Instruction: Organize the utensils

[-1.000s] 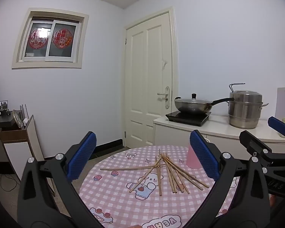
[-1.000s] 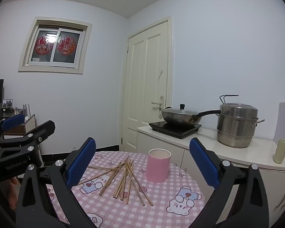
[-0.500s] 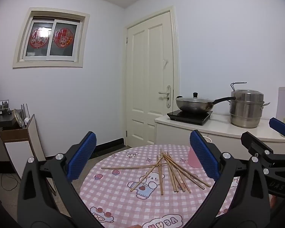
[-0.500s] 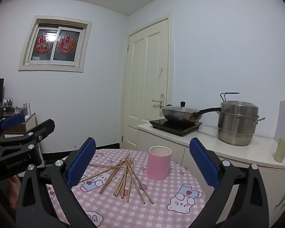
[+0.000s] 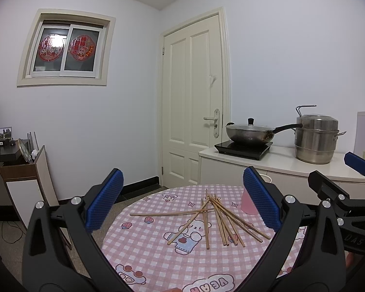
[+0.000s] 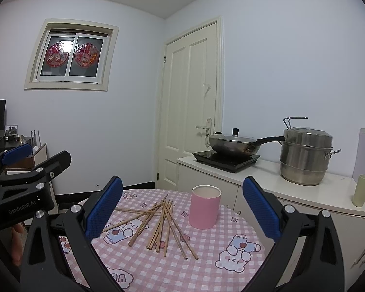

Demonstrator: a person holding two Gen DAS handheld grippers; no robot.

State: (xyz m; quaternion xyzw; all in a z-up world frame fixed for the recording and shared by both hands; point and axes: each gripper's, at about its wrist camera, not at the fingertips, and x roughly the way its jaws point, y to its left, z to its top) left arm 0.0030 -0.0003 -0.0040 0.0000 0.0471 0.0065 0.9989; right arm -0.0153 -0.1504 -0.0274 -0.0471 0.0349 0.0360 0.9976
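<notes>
Several wooden chopsticks [image 5: 216, 219] lie scattered in a loose heap on a round table with a pink checked cloth [image 5: 158, 250]. In the right wrist view the same chopsticks [image 6: 163, 221] spread just left of an upright pink cup [image 6: 205, 206]. In the left wrist view the pink cup [image 5: 247, 203] is partly hidden behind one blue pad. My left gripper [image 5: 182, 200] hovers open above the near side of the table, holding nothing. My right gripper [image 6: 182, 199] is open too, above the table and short of the cup and chopsticks.
A white counter [image 6: 267, 182] behind the table carries an induction hob with a lidded wok [image 6: 233, 143], a steel steamer pot [image 6: 304, 155] and a pale green cup [image 6: 362, 193]. A closed door [image 5: 194, 102] stands beyond. A desk and a wooden cabinet [image 5: 24, 170] are at the left.
Both grippers have drifted slightly, so the table and chopsticks sit a little lower and nearer in view. Nothing on the table has moved and both stay open.
</notes>
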